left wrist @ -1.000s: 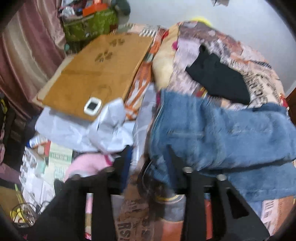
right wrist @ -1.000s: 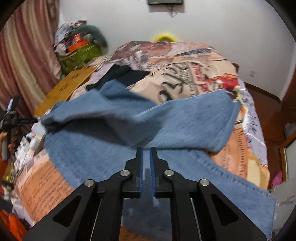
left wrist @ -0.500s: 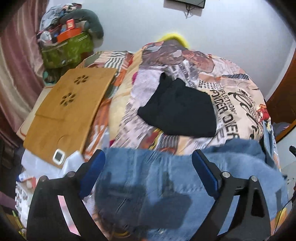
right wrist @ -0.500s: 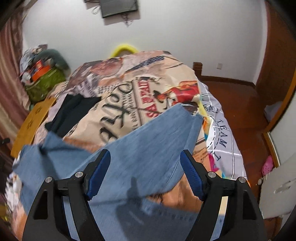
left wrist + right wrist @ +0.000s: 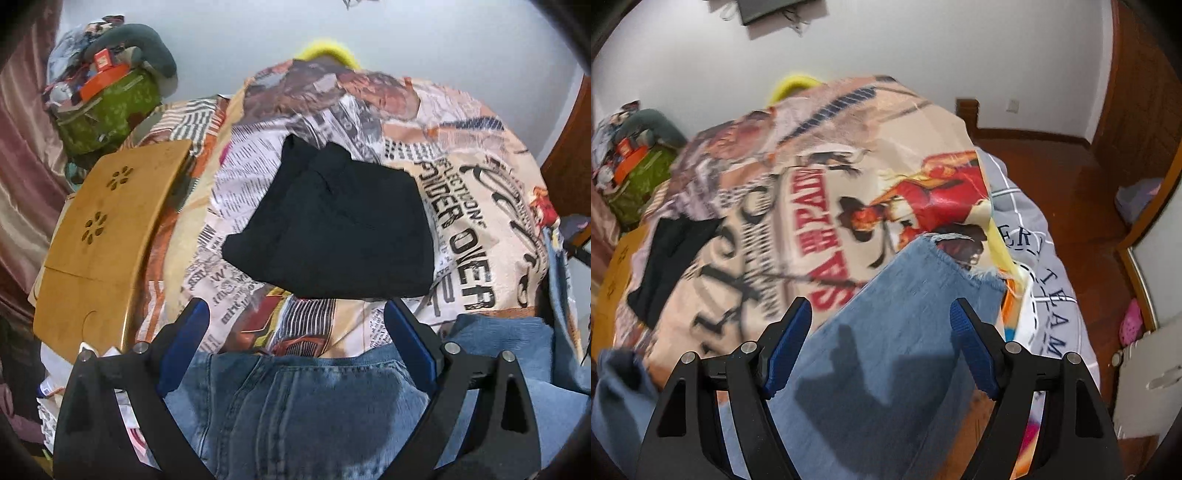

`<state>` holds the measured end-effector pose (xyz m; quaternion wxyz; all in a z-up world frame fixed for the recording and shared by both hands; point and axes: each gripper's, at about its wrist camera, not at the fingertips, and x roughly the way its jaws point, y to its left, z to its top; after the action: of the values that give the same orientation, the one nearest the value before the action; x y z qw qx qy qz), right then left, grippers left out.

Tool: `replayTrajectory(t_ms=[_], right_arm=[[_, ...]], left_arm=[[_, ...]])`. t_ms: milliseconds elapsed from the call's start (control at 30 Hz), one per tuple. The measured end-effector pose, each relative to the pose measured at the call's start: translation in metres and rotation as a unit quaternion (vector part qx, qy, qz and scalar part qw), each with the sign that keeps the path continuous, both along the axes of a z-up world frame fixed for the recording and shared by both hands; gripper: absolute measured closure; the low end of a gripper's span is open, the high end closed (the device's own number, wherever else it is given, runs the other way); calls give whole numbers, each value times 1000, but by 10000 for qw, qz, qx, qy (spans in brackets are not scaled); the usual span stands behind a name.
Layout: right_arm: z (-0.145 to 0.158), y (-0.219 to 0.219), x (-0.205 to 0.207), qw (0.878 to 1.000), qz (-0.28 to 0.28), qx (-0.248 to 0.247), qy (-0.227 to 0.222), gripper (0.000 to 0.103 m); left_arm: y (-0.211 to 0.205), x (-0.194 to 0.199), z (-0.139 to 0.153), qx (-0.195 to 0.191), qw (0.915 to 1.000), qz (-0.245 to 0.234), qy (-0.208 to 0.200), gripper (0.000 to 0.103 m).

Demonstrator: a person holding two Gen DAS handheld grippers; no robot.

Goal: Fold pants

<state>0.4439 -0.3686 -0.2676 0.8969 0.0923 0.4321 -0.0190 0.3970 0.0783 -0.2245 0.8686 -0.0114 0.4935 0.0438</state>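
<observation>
Where the bedspread (image 5: pixel 424 122) read "OVER" at two o'clock, my left tongs (image 5: pixel 297 334) and right tongs (image 5: pixel 881 332) hung released over the jeans (image 5: pixel 314 413) — clenched a second earlier.

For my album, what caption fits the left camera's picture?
Open left gripper above blue jeans on a newsprint-patterned bedspread.

Blk garment (image 5: pixel 332 229) on printed bedspread (image 5: pixel 461 206).
</observation>
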Motion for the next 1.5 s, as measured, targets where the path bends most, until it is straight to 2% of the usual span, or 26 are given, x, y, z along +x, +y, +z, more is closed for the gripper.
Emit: replayTrajectory(t_ms=[67,200,333,433,467,500,567,667,733,800,933,1233,1400,1500], right_arm=[[-10,-5,16,9997,-71,156,160,42],[-28,-12,36,9984,-216,281,431,51],[-45,-19,44,9962,-414,545,544,52],[-52,-22,43,9935,-456,891,549,66],[-52,-21,43,9932,-433,933,548,74],[-52,-19,43,9934,-372,933,552,82],[-48,-13,44,9948,-271,787,581,91],[-42,-7,40,9972,-214,422,584,95],[-35,-11,31,9976,-193,445,486,96],[-22,-16,15,9979,-167,508,374,96],[26,-37,-34,9981,-229,535,-189,96],[136,-90,-163,9873,-340,602,-1431,97],[169,-106,-232,9804,-358,432,-1888,97],[171,-106,-260,9786,-379,452,-1973,97]], left_arm=[[-4,3,-7,36,9999,-75,65,7],[-14,5,-19,85,9995,-225,187,7],[-22,3,-30,155,9987,-359,314,7],[-27,1,-32,209,9983,-407,359,7],[-28,1,-32,202,9982,-422,370,7],[-29,0,-32,198,9981,-433,380,7],[-31,-2,-30,212,9980,-450,383,7],[-35,-8,-24,172,9981,-477,352,7],[-37,-13,-18,132,9980,-520,320,7],[-41,-20,-10,148,9979,-563,273,7],[-47,-30,3,60,9977,-645,205,7],[-76,-59,32,-29,9955,-941,58,7],[-94,-72,43,-55,9936,-1130,8,7],[-108,-78,48,4,9920,-1263,-18,7]])
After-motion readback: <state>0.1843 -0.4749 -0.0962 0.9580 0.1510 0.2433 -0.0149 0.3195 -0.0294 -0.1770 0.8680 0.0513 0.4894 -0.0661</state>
